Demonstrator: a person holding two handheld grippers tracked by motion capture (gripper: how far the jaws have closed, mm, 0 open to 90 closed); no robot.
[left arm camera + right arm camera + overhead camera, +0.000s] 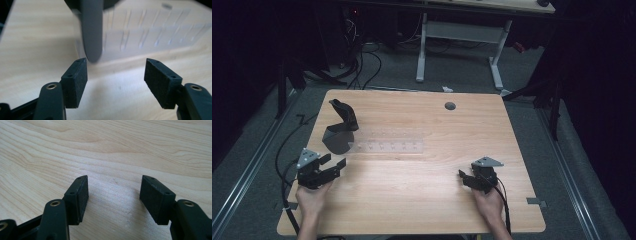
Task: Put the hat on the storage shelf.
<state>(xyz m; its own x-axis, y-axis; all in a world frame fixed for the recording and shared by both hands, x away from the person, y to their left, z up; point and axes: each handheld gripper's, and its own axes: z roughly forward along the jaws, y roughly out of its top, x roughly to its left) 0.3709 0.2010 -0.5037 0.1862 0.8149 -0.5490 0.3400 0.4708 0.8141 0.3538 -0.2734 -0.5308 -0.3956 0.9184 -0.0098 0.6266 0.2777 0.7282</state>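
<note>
A dark grey, bent, strap-like object point(340, 131) stands on the left of the wooden table point(422, 200). Its lower end rests against the left end of a clear plastic rack with several slots point(388, 146). My left gripper point(333, 161) is open just in front of both, with nothing between its jaws. In the left gripper view the grey object point(91, 30) hangs down close above the left fingertip point(76, 82), with the clear rack point(152, 32) blurred behind; the gripper point(116, 75) is empty. My right gripper point(463, 178) is open over bare wood at the front right, and it is open and empty point(113, 195) in its own view too.
A round grey grommet hole point(450, 106) sits near the table's far edge. Behind the table stand a white desk frame point(459, 35) and cables point(362, 65) on the floor. Metal rails point(257, 160) run along both sides.
</note>
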